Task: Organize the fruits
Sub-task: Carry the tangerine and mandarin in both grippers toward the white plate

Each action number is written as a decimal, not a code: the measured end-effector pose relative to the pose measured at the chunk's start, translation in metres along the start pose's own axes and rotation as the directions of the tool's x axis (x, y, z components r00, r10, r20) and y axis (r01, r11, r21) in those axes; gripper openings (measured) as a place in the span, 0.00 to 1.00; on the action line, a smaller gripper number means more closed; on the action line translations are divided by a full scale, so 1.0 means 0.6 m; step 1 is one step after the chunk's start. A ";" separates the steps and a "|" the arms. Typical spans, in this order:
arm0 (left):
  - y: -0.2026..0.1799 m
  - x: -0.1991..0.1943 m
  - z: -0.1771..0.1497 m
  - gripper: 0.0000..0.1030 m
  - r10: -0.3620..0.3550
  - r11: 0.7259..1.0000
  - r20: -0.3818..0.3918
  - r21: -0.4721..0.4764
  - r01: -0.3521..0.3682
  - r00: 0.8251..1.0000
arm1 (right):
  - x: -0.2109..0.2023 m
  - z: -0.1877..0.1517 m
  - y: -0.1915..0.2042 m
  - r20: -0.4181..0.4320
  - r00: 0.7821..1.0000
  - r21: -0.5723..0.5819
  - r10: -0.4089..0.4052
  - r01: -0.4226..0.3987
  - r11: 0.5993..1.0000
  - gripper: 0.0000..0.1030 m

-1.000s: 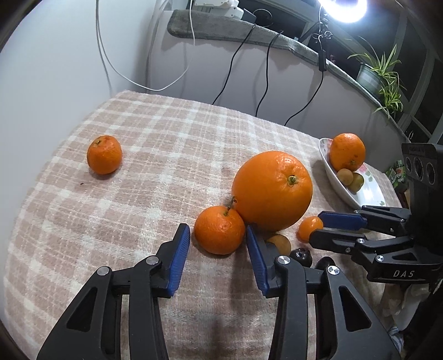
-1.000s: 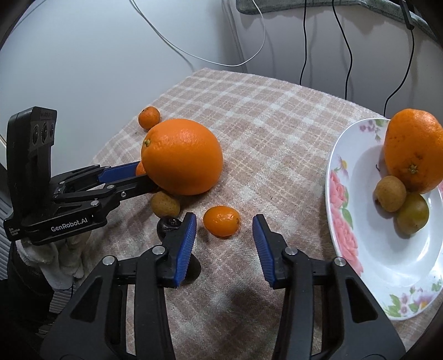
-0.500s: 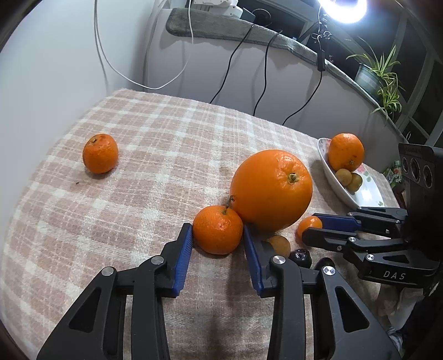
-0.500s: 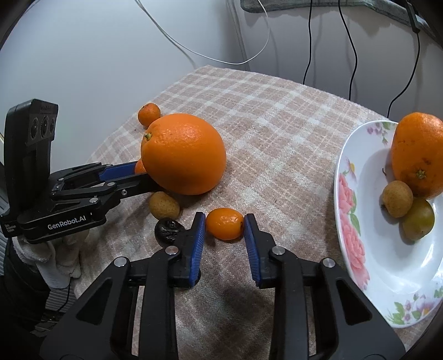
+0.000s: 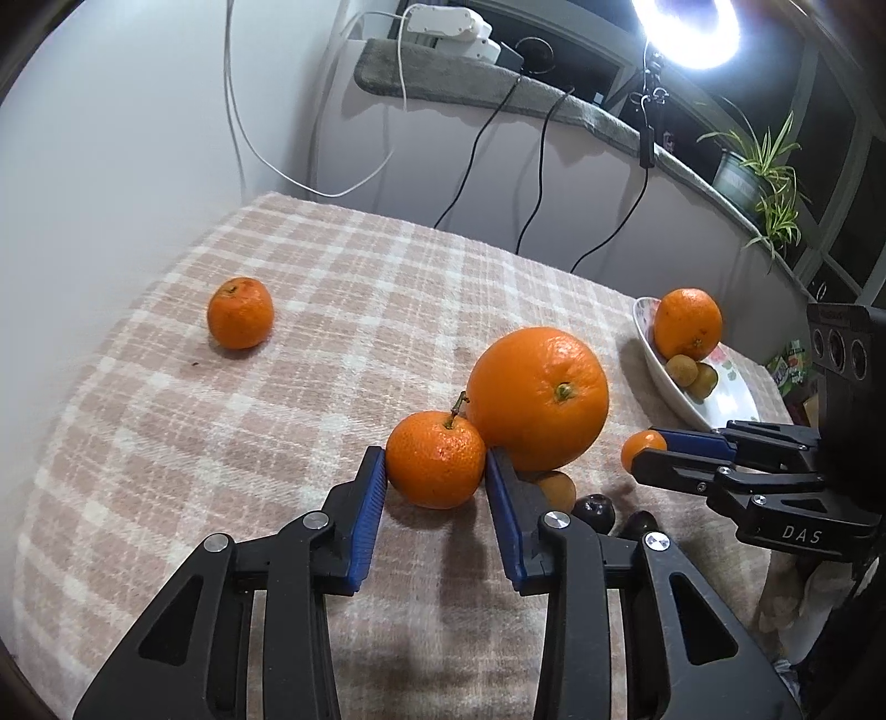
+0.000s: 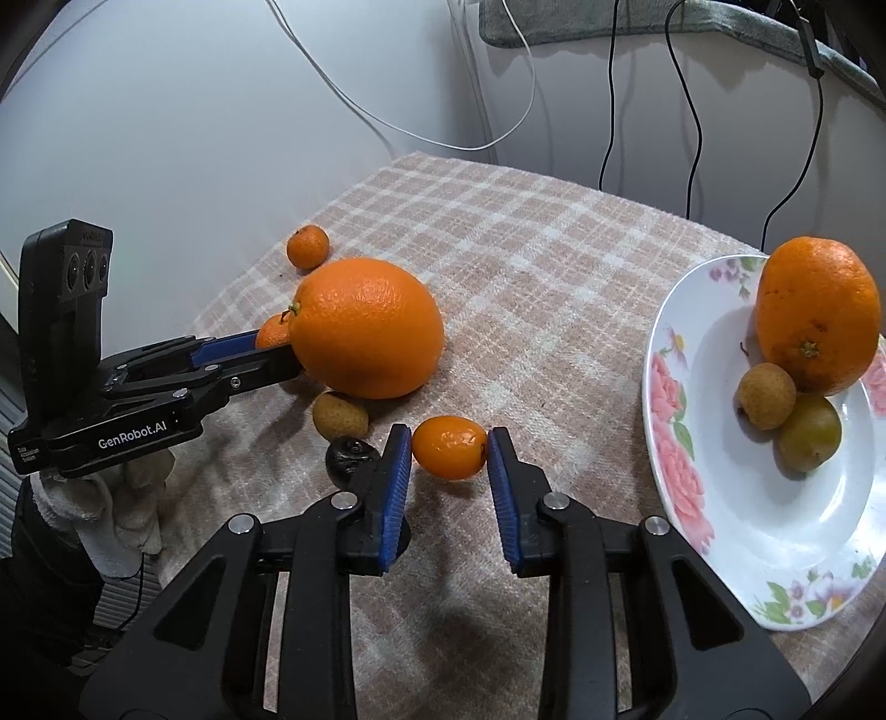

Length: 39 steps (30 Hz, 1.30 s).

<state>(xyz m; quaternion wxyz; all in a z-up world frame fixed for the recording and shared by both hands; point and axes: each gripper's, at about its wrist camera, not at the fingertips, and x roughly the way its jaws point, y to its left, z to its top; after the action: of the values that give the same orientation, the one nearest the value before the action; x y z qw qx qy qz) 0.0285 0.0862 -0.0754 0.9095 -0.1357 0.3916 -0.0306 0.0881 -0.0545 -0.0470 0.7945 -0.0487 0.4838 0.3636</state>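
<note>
On the checked cloth, my left gripper (image 5: 433, 471) is shut on a stemmed mandarin (image 5: 434, 467), its blue pads against both sides. A big orange (image 5: 537, 397) touches that mandarin from behind. My right gripper (image 6: 449, 448) is shut on a small kumquat (image 6: 449, 447) near the flowered plate (image 6: 714, 498). The plate holds an orange (image 6: 818, 313), a longan (image 6: 766, 396) and a greenish fruit (image 6: 808, 432). Another mandarin (image 5: 240, 313) lies alone at the far left. A longan (image 6: 339, 414) and a dark fruit (image 6: 350, 453) sit just left of the kumquat.
The round table (image 5: 166, 443) ends at a white wall on the left and back. Cables (image 5: 498, 166) hang down behind it. A ring light (image 5: 692, 27) and a potted plant (image 5: 758, 166) stand on the ledge beyond. A gloved hand (image 6: 111, 498) carries the left gripper.
Both grippers have closed: the left pads came in onto the stemmed mandarin, the right pads onto the kumquat. Neither hand has shifted much.
</note>
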 end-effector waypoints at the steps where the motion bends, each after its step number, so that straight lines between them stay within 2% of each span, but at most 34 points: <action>1: 0.000 -0.004 0.000 0.34 0.000 1.000 0.004 -0.002 0.000 1.000 | -0.003 -0.001 0.000 0.003 1.000 -0.001 0.000 0.000 1.000 0.29; 9: -0.007 -0.035 0.004 0.34 -0.006 1.000 0.045 -0.002 0.006 0.999 | -0.035 -0.003 -0.001 0.041 0.999 -0.002 -0.003 0.003 1.000 0.29; 20: -0.054 -0.059 0.021 0.34 -0.060 0.998 0.089 0.042 0.056 0.994 | -0.088 -0.010 -0.025 0.102 0.995 0.012 -0.024 0.023 1.000 0.28; 29: -0.110 -0.051 0.028 0.34 -0.122 0.989 0.083 0.094 0.114 0.989 | -0.136 -0.029 -0.075 0.132 0.988 0.057 -0.085 0.078 0.995 0.28; 39: -0.168 -0.022 0.031 0.34 -0.183 0.975 0.049 0.134 0.175 0.982 | -0.171 -0.052 -0.135 0.128 0.980 0.112 -0.154 0.140 0.984 0.28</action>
<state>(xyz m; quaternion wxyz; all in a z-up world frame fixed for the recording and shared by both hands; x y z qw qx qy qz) 0.0380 -0.0045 -0.0262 0.9215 -0.1122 0.3471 -0.1333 0.0882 -0.1817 -0.0032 0.8519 -0.0184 0.4415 0.2810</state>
